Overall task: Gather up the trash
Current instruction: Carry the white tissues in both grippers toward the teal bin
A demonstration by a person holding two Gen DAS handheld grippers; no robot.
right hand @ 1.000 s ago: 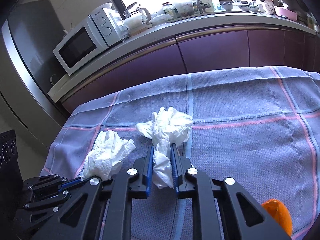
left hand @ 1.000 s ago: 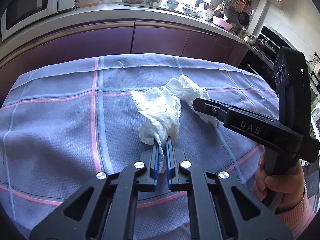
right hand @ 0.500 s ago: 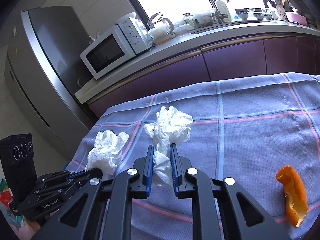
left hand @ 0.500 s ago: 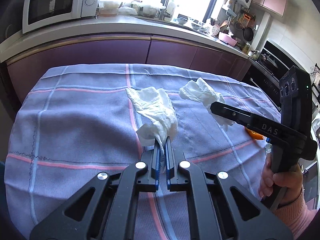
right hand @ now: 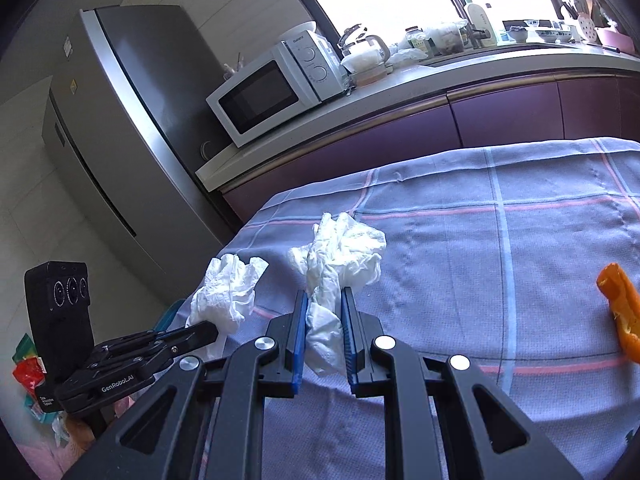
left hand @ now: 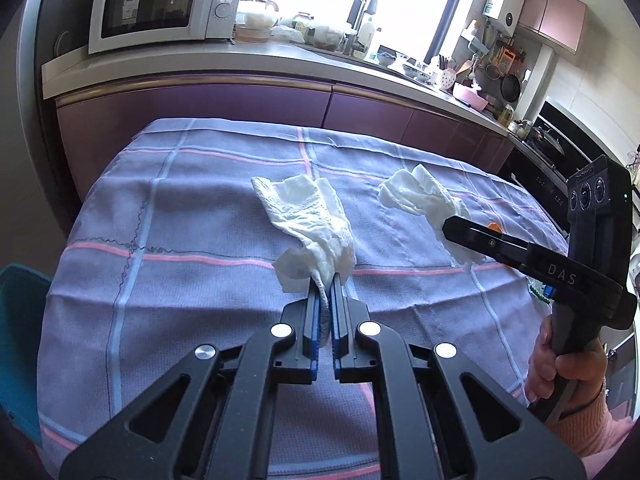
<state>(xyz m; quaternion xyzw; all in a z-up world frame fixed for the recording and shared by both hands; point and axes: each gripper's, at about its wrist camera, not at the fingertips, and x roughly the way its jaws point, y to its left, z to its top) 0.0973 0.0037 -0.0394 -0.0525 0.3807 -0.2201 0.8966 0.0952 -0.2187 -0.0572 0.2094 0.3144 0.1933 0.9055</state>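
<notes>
A tall grey refrigerator (right hand: 120, 128) fills the left of the right wrist view, next to a run of purple cabinets (left hand: 224, 108) whose top carries a white microwave (left hand: 160, 4), a glass kettle (right hand: 366, 54) and a clutter of bottles and bowls under a bright window. In front of the cabinets stands the surface (left hand: 192, 240), covered by a lilac cloth crossed with pink and pale blue lines. Both grippers are above this cloth, side by side and apart. The left gripper (left hand: 326, 284) has its jaws nearly together, pinching the lower end of a crumpled white paper towel (left hand: 312, 216) that spreads out beyond the blue pads and appears lifted clear of the cloth. The right gripper (right hand: 324, 300) has its jaws narrow but a little wider, clamped on a second crumpled paper towel (right hand: 344, 248), part of which bulges between the pads while the rest fans out ahead of them. In the left wrist view a hand (left hand: 560, 368) in a pink sleeve grips the right gripper's handle at the right edge. A piece of orange peel (right hand: 620, 312) lies on the cloth to the right, well apart from both towels.
</notes>
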